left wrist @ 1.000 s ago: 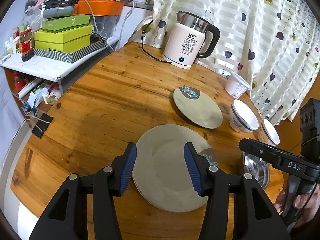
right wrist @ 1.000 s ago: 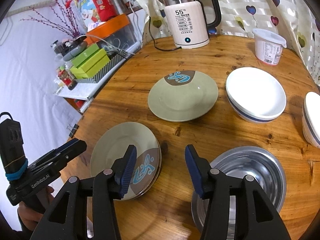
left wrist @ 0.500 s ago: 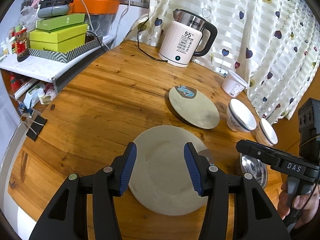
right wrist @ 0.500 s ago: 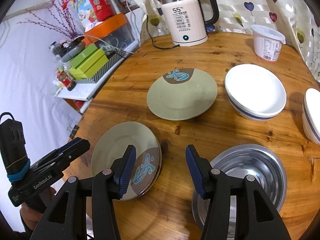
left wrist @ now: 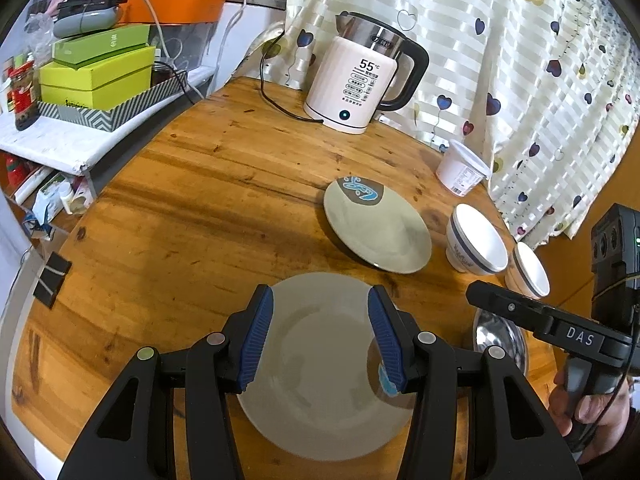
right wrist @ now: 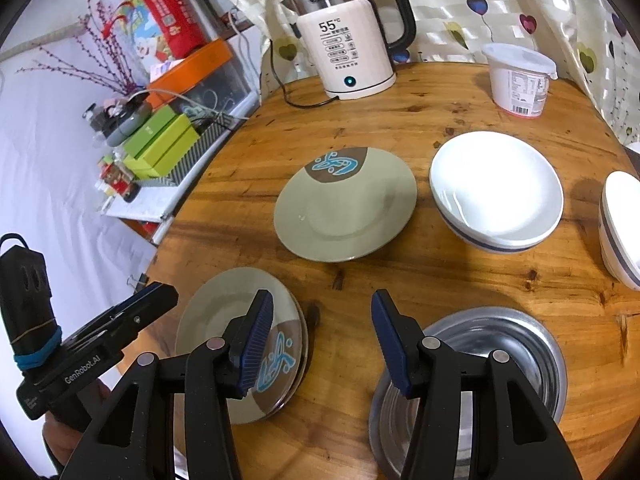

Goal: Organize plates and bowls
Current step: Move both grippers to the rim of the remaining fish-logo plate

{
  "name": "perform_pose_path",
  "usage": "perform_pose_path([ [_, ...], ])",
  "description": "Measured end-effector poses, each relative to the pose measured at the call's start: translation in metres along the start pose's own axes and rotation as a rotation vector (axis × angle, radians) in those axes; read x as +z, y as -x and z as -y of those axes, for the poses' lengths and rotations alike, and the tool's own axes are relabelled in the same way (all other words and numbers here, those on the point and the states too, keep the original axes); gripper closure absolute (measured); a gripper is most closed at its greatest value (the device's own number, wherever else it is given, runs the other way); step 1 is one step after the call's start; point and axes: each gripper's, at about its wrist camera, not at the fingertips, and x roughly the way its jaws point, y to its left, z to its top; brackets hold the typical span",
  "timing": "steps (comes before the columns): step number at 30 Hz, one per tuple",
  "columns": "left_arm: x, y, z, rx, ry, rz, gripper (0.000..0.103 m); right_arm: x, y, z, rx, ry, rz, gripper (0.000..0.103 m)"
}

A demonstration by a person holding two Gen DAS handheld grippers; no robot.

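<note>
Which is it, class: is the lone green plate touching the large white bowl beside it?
Apart. The right wrist view shows bare wood between the green plate and the white bowl.

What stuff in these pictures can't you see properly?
- Near plate stack: right wrist view, its count is unclear; the right gripper finger covers part.
- Steel bowl: left wrist view, mostly behind the right gripper.
- Far white bowl: right wrist view, cut by the edge.
- Kettle label: too small.

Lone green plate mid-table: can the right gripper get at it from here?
Probably yes. The right gripper is open and holds nothing, and only bare wood lies between it and the lone green plate; the white bowl sits off to one side.
</note>
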Motion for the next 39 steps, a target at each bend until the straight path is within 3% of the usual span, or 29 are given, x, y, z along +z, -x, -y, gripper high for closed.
perform_pose_path([
  [19, 0.048, -0.043, 0.013, -0.031, -0.057, -0.058, 0.052, 0.031, -0.021, 0.022, -0.027, -0.128, -0.008, 0.052],
  [28, 0.069, -0.091, 0.009, -0.084, -0.046, -0.161, 0.052, 0.041, -0.042, 0.039, -0.039, -0.204, -0.051, 0.052],
  [39, 0.079, -0.134, 0.007, -0.078, -0.066, -0.247, 0.052, 0.051, -0.065, 0.05, -0.09, -0.241, -0.101, 0.052],
])
